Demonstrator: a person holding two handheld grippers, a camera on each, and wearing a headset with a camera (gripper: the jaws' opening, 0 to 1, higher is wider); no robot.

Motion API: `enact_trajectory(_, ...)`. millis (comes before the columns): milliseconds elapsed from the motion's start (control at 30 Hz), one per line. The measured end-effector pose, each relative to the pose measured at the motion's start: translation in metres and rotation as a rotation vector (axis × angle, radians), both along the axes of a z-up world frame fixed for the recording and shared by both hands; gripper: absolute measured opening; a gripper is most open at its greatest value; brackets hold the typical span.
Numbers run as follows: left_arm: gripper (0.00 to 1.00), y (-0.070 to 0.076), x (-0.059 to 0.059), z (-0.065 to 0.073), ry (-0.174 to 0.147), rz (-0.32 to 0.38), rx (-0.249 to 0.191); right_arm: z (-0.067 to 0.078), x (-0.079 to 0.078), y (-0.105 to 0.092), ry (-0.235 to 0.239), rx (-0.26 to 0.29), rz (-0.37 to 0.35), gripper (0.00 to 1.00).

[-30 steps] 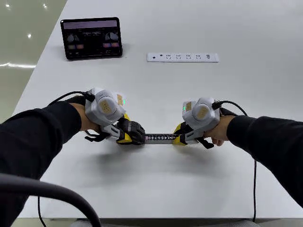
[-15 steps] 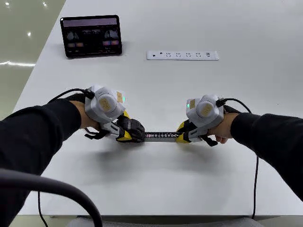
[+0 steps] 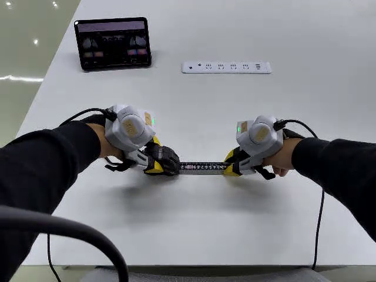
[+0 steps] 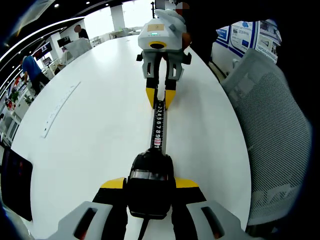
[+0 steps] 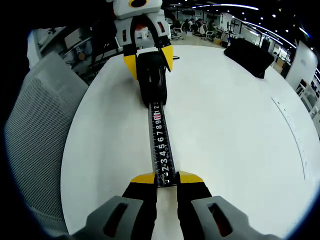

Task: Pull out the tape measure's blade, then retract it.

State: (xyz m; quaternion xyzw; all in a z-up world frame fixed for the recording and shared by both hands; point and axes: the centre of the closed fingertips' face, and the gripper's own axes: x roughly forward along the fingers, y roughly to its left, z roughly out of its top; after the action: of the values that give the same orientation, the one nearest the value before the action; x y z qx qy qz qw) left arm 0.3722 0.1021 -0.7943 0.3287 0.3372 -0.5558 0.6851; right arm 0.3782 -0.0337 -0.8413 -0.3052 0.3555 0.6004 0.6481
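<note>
Tape measure (image 3: 166, 161) sits on the white surface (image 3: 194, 229), toward the near edge, between the two tools.

Left hand-held gripper (image 4: 150, 183): jaws closed across the black case (image 4: 151, 170), yellow tips flanking its two sides.

Right hand-held gripper (image 5: 165, 179): jaws pinched on the free end of the blade (image 5: 160, 135), at 3 o'clock from the case in the head view. The end hook is hidden between the jaws.

Blade is part-way out and runs straight and low along the surface. Numerals read up to about twelve.

Materials and shapes:
- Case: compact and blocky with rounded corners, in a matte, rubbery-looking shell.
- Blade: thin dark ribbon with pale print and one red-marked numeral. The finish is smooth.
- Surface: smooth, matte white.

Handling, as a judgement:
- The case is probably dense for its size and grippy. Clamping across the broad sides, as now, looks like the right hold.
- The blade is likely stiff lengthwise but will kink if twisted or bent sideways.
- The blade is also slick under pads, so the tip end is the safest purchase.
- Expect spring pull toward the case. Feed the blade back under control rather than letting it snap.

Well apart on the far side are a tablet (image 3: 113, 44) at 11 o'clock and a power strip (image 3: 227, 67) at 12 o'clock.
</note>
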Motion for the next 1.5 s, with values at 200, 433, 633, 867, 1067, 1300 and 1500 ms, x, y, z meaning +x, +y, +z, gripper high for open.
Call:
enact_trajectory(200, 0.3, 0.0, 0.0, 0.0, -0.001, 0.001, 0.0, 0.002, -0.001, -0.003, 0.006, -0.001, -0.006, 0.09)
enact_trajectory(433, 0.3, 0.0, 0.001, 0.0, 0.0, 0.001, 0.0, 0.002, 0.0, -0.01, 0.006, -0.005, -0.008, 0.09)
enact_trajectory(633, 0.3, -0.001, 0.001, 0.0, 0.001, 0.002, 0.0, 0.002, 0.0, -0.016, 0.011, -0.006, -0.016, 0.09)
enact_trajectory(867, 0.3, 0.0, 0.001, 0.0, 0.0, 0.003, 0.0, 0.001, 0.001, -0.022, 0.006, -0.015, -0.012, 0.09)
enact_trajectory(1067, 0.3, 0.0, 0.0, -0.001, 0.001, 0.005, -0.004, 0.0, 0.001, -0.027, 0.006, -0.022, -0.014, 0.09)
enact_trajectory(1300, 0.3, 0.0, 0.0, 0.0, 0.001, 0.005, -0.004, 0.0, 0.001, -0.032, 0.008, -0.027, -0.02, 0.09)
enact_trajectory(1500, 0.3, 0.0, -0.001, 0.0, 0.001, 0.006, -0.006, 0.001, 0.0, -0.036, 0.008, -0.031, -0.024, 0.09)
